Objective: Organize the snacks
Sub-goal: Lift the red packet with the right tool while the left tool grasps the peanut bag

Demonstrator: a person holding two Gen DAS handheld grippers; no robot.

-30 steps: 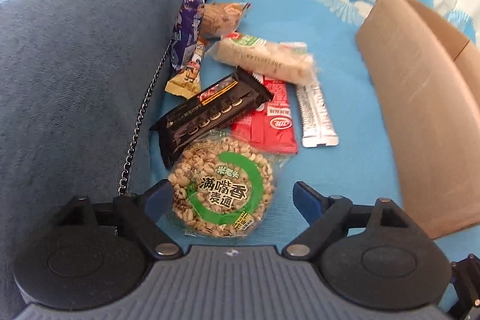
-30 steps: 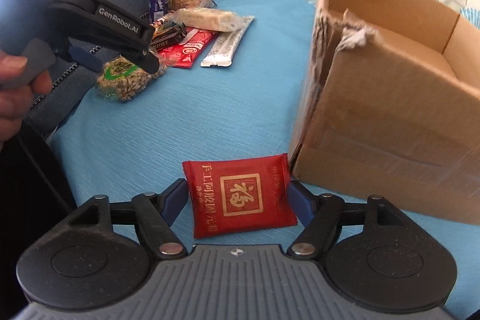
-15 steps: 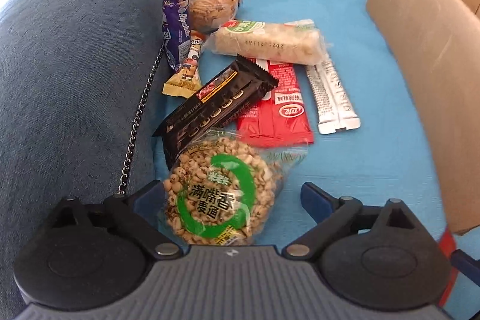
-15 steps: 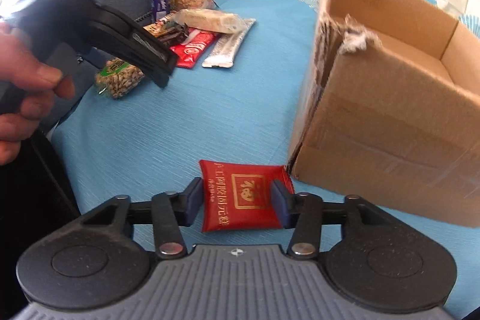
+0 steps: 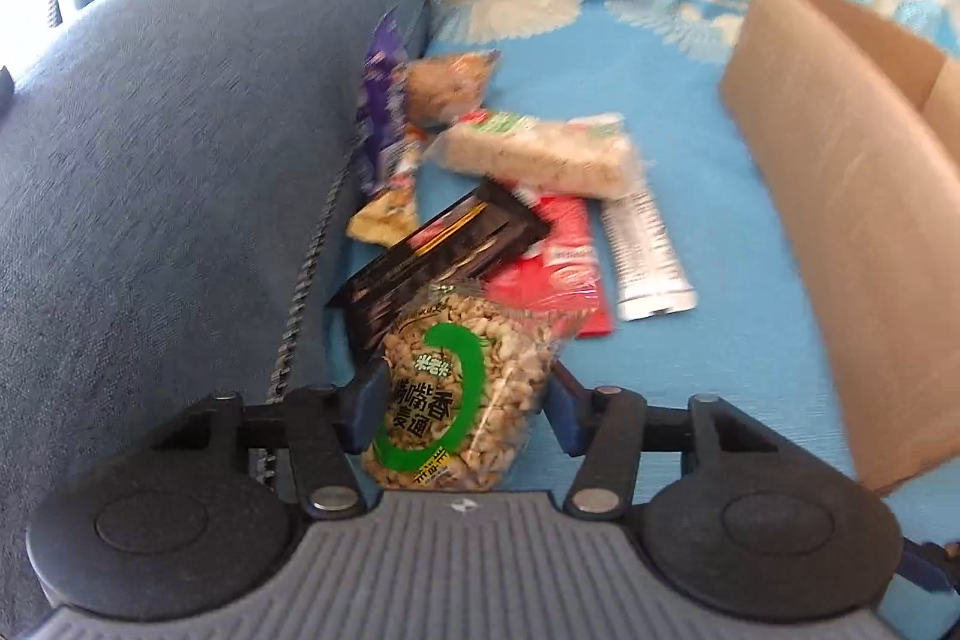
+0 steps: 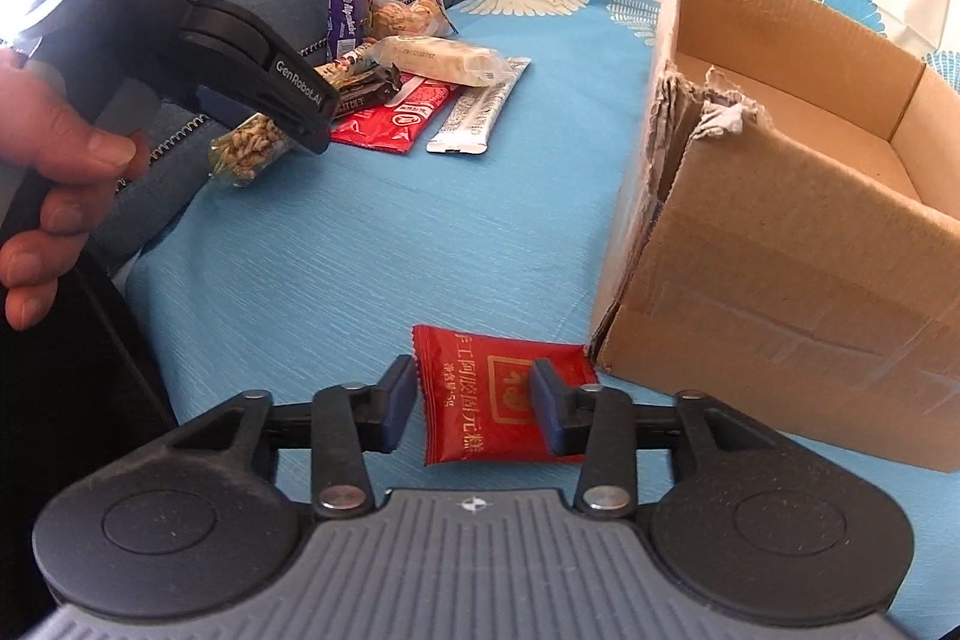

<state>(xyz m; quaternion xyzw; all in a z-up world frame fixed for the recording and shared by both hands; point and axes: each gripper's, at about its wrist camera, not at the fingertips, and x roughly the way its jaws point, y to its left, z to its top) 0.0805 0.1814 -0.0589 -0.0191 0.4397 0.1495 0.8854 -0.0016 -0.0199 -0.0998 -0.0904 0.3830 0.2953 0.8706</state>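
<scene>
Left wrist view: left gripper low centre, its 2 blue pads clamped on a clear puffed-grain bag with a green ring label; jaws have just been closing, bag squeezed between them and tilted up off the blue cloth. Behind the bag, centre frame, a loose pile: black bar overlapping a red sachet, silver stick pack to its right, pale rice bar across the top, peanut pack and purple wrapper against the grey-blue cushion at left. Frame blurred; small print unreadable. Cardboard box fills the right edge. Right wrist view: right gripper low centre, pads pressed on both sides of a red packet with gold print, the packet buckled slightly between them; lower edge near the cloth, contact with it cannot be told. Packet sits just left of the box's near corner. Box open-topped, torn at the front corner, right half of frame. Upper left, a hand grips the left gripper's black handle, grain bag in its jaws. Snack pile upper centre.
</scene>
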